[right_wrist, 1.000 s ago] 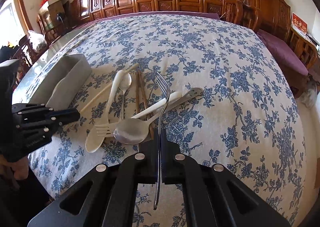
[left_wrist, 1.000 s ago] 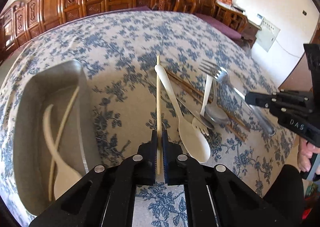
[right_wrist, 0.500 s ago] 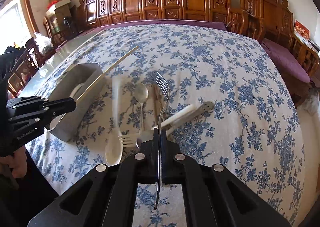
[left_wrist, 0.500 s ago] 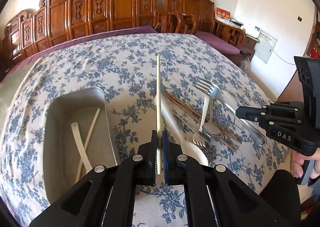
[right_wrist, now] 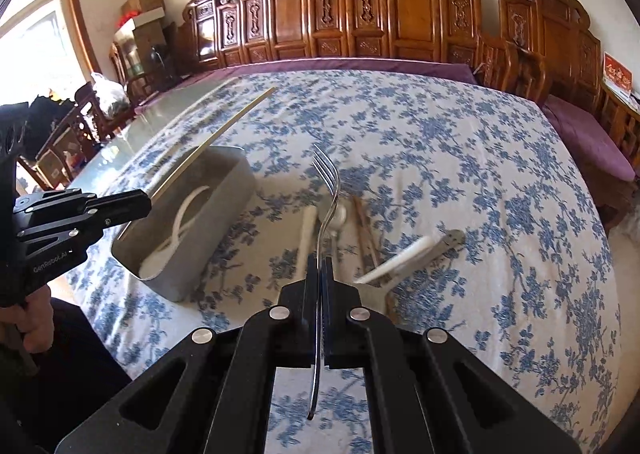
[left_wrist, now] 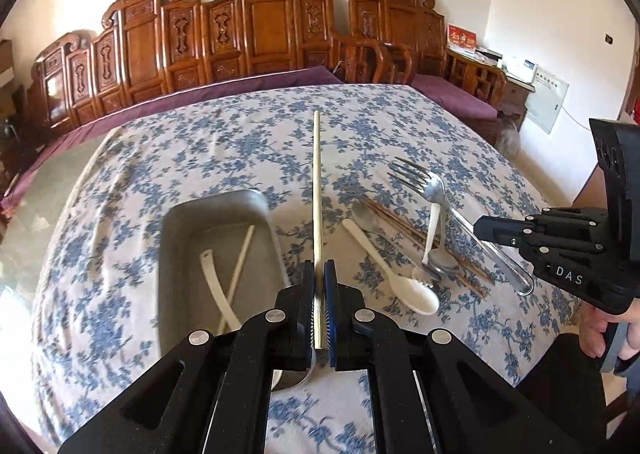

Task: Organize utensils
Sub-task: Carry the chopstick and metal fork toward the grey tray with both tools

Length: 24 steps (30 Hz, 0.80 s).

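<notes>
My left gripper (left_wrist: 319, 274) is shut on a pale chopstick (left_wrist: 317, 190) and holds it in the air, by the right rim of the grey metal tray (left_wrist: 176, 222). The tray holds a white spoon (left_wrist: 214, 286) and another pale chopstick (left_wrist: 240, 258). My right gripper (right_wrist: 320, 266) is shut on a metal fork (right_wrist: 328, 190) and holds it above the pile, tines forward. On the cloth lie a white spoon (left_wrist: 384, 262), a metal spoon (left_wrist: 438, 266), brown chopsticks (left_wrist: 400, 222) and a white-handled utensil (right_wrist: 404, 254). The fork (left_wrist: 440, 198) also shows in the left wrist view.
The table has a blue-flowered cloth (right_wrist: 460, 158). Carved wooden chairs (left_wrist: 260, 26) line its far side, with purple cushions (right_wrist: 588, 134) at the right. The left gripper (right_wrist: 136, 202) shows at the left of the right wrist view, over the tray (right_wrist: 224, 190).
Both grippers have risen from the table with their utensils. The left one has lifted the chopstick off the cloth and moved toward the tray. The white spoon in the pile has shifted.
</notes>
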### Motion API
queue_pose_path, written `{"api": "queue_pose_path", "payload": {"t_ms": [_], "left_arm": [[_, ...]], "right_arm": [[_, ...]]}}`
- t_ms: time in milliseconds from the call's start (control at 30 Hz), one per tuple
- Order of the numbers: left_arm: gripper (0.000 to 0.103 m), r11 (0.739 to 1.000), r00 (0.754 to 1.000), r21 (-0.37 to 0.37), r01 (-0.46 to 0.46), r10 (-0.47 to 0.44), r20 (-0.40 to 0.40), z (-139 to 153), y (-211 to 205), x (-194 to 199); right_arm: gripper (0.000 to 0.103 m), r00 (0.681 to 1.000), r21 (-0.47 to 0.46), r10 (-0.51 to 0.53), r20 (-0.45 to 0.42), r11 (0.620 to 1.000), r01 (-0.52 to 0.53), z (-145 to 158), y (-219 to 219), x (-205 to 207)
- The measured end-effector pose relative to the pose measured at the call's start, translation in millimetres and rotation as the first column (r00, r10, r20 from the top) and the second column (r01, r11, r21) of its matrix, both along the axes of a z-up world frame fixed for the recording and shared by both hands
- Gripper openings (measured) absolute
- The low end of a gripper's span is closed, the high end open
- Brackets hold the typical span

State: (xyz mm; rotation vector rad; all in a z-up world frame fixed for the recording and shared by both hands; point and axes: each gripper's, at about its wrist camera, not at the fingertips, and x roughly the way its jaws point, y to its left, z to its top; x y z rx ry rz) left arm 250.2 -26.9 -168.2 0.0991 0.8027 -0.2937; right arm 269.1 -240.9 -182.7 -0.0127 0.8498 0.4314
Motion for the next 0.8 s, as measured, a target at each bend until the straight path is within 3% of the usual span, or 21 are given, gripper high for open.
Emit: {"api": "queue_pose_path", "payload": {"t_ms": [333,800], "left_arm": [[0.004,0.999,0.999,0.027,-0.033,0.033,-0.016,5.0,33.4,-10.6],[0.004,0.994,0.982,0.059,-0.090,0.099,-0.159,-41.0,84.8,5.4]], "right_arm": [[0.003,0.999,0.012,0.032,0.007,0.999,-0.032,7.2,23.3,-5.5],[0.003,0.997,-0.002,0.071,-0.015,0.997,-0.072,0.4,55.3,-2.7]]}}
